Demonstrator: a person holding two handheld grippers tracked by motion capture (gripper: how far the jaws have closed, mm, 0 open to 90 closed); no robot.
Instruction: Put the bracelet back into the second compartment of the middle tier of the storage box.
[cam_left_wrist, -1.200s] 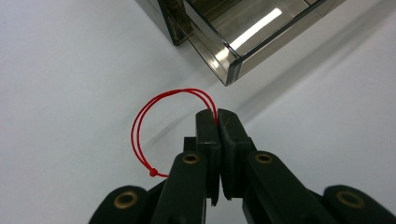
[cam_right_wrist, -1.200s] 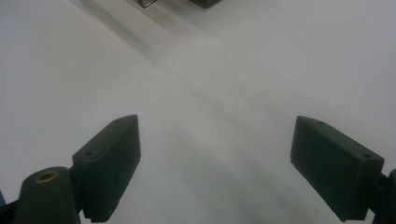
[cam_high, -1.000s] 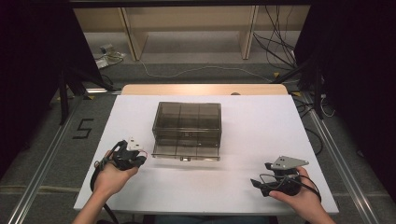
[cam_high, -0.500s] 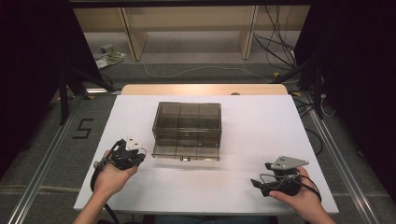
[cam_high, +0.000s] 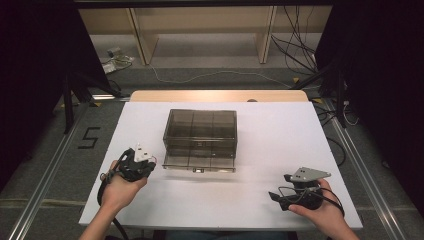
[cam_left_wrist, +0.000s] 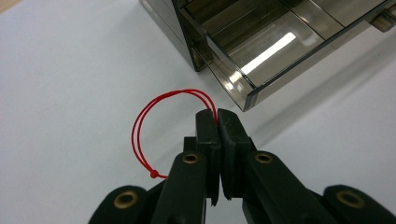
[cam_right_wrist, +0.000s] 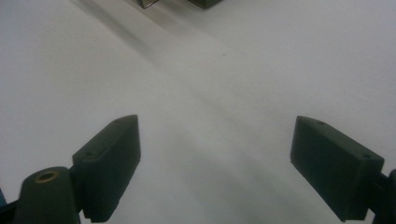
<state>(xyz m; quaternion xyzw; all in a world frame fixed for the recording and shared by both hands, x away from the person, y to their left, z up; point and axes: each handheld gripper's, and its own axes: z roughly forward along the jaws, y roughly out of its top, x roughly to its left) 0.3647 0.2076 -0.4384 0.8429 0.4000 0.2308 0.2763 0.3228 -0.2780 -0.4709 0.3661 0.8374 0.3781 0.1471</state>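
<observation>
A smoky transparent drawer box (cam_high: 200, 139) stands mid-table, its lowest drawer (cam_left_wrist: 275, 44) pulled partly out toward me. My left gripper (cam_high: 150, 161) sits just left of the box's front corner. In the left gripper view its jaws are shut on a thin red string loop (cam_left_wrist: 154, 122) with a small knot at one end. The loop hangs out to the left over the white table, close to the open drawer's corner. My right gripper (cam_high: 276, 197) rests near the table's front right, apart from the box; in the right gripper view (cam_right_wrist: 217, 161) its jaws stand wide open with nothing between them.
The white table top (cam_high: 280, 130) has a wooden strip (cam_high: 220, 95) along its far edge. Cables (cam_high: 300, 55) and shelf legs lie on the floor beyond. A "5" mark (cam_high: 89, 137) is on the floor at the left.
</observation>
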